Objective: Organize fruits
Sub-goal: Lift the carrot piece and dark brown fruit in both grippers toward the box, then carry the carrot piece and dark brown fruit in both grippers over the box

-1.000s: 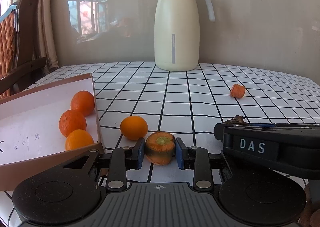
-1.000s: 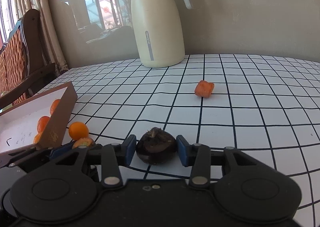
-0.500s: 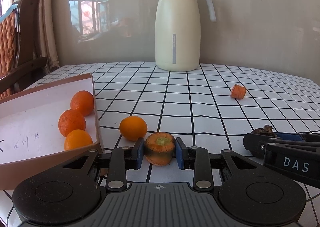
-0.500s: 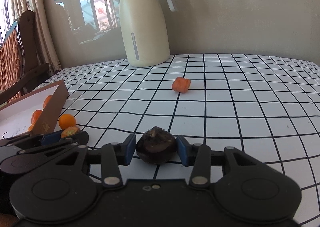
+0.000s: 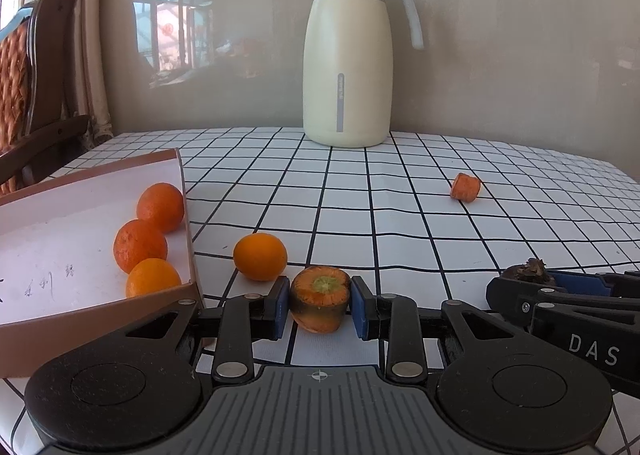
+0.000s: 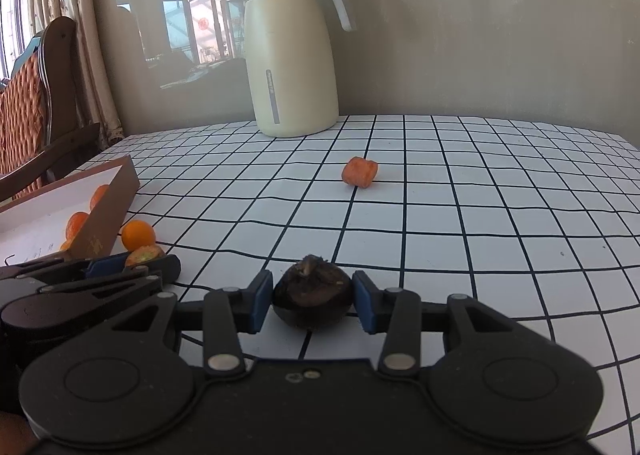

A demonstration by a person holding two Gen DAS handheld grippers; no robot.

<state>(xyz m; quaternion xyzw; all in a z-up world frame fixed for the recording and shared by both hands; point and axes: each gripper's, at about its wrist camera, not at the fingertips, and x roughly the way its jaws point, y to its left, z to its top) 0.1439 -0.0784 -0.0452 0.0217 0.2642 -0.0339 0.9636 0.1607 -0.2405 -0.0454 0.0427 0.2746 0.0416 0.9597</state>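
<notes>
Wide checked tablecloth point(image 5: 400, 215), white with thin black grid lines, smooth and a little glossy, and at the back the tall cream jug point(image 5: 346, 55) with its grey lid and handle, well clear of the action. To the left, the shallow cardboard box point(image 5: 188, 215), brown outside, white within, already holding three dimpled oranges point(image 5: 140, 245) against its near wall, while a fourth orange point(image 5: 260, 256) sits loose on the cloth just outside. Now the left gripper point(image 5: 320, 305): its blue pads are pinching a stubby carrot top point(image 5: 319, 303), cut face up, green at the core, skin darkened low down. The right gripper point(image 6: 313, 301) is pinching a dark, round, rough-skinned bulb point(image 6: 313, 297) with a dry tuft on top, a water chestnut by the look of it. A small carrot chunk point(image 6: 360, 171) lies alone mid-table. Both pieces look firm, so a steady squeeze should do; the sensible play is to carry each one low and level to its own spot, keep the two grippers from clashing, and set down before letting go, since that round bulb could roll.
</notes>
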